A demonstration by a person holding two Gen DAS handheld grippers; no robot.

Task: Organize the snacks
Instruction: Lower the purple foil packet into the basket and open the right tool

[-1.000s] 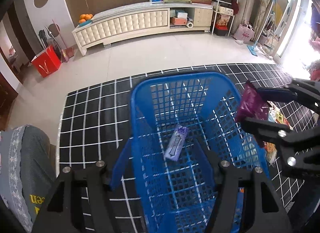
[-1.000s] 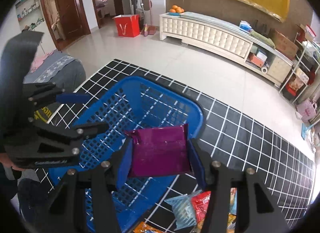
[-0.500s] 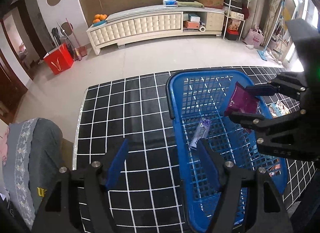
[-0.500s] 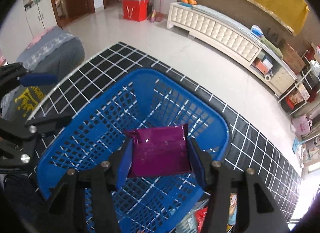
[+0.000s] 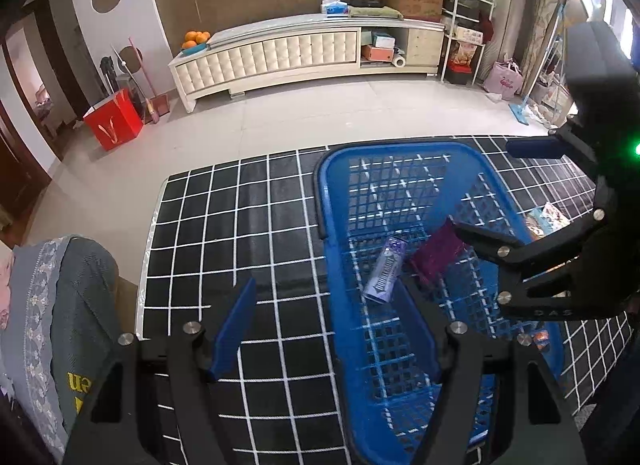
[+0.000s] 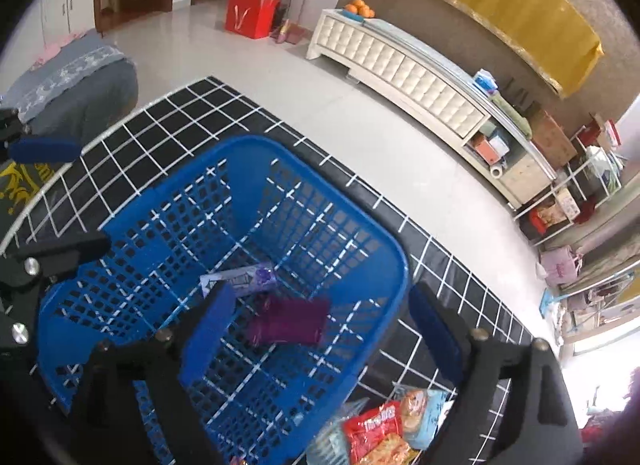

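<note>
Right hand-held gripper: jaws have just been opening and now stand spread wide above the blue basket; nothing is pinched between the blue pads, and the purple packet lies loose below them
Left hand-held gripper: jaws spread, empty; one blue pad hangs over the black grid mat, the other over the basket's near side
Blue basket: open-mesh plastic, sitting on the black mat with white grid lines; the mat covers a counter, whose pale edge shows at the left
Purple packet: lies on the basket floor, slightly blurred, free of both grippers
Lilac wrapped bar: also on the basket floor, just beside the purple packet, near its upper left corner in the right wrist view; whether they touch cannot be told
Loose snacks: a red bag and a pale blue bag lie on the mat outside the basket, close to its near right corner
Gripper positions: in the left wrist view the right one reaches in from the right edge over the basket; in the right wrist view the left one shows at the left edge
Background: tiled floor, a long cream cabinet with oranges on its left end, a red bag on the floor, a yellow cloth on the wall
</note>
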